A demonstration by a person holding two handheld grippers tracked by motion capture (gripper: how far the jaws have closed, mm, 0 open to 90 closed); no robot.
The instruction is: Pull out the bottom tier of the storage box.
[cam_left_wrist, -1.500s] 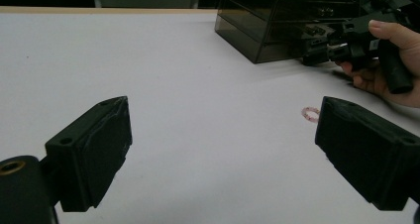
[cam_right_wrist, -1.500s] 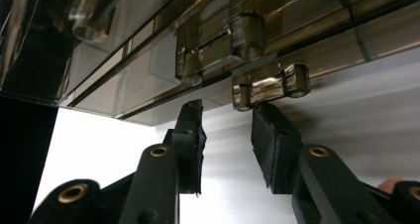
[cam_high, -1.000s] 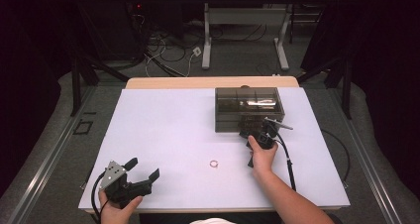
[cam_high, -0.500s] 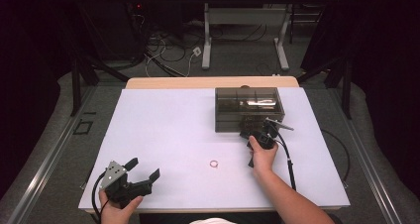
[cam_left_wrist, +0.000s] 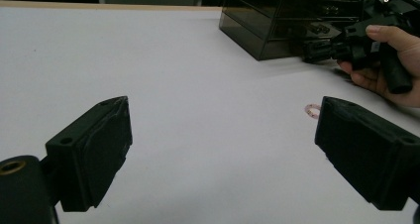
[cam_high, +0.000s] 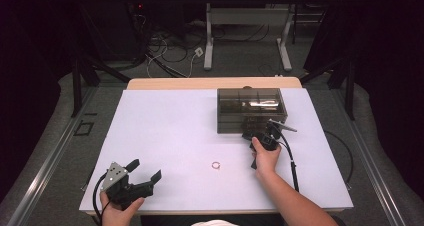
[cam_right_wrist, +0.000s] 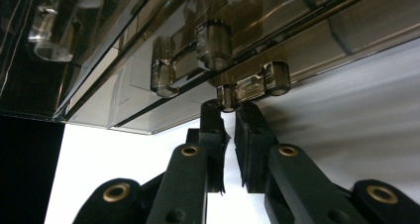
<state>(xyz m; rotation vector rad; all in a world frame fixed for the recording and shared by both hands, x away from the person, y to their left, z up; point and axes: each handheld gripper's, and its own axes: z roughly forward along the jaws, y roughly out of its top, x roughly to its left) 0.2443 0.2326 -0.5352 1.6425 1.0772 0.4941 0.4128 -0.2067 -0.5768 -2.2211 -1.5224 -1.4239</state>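
A smoky see-through drawer box stands at the back right of the white table. My right gripper is at its front face, held by a hand. In the right gripper view the jaws are nearly together, and my right gripper is pinched on a small drawer knob low on the box front. My left gripper rests at the front left with its jaws wide apart and nothing between them. A small pinkish ring lies on the table between the two hands.
In the left gripper view the ring lies just past the right jaw, with the box and the right gripper beyond. Cables trail from both grippers. Behind the table are desk legs and floor cables.
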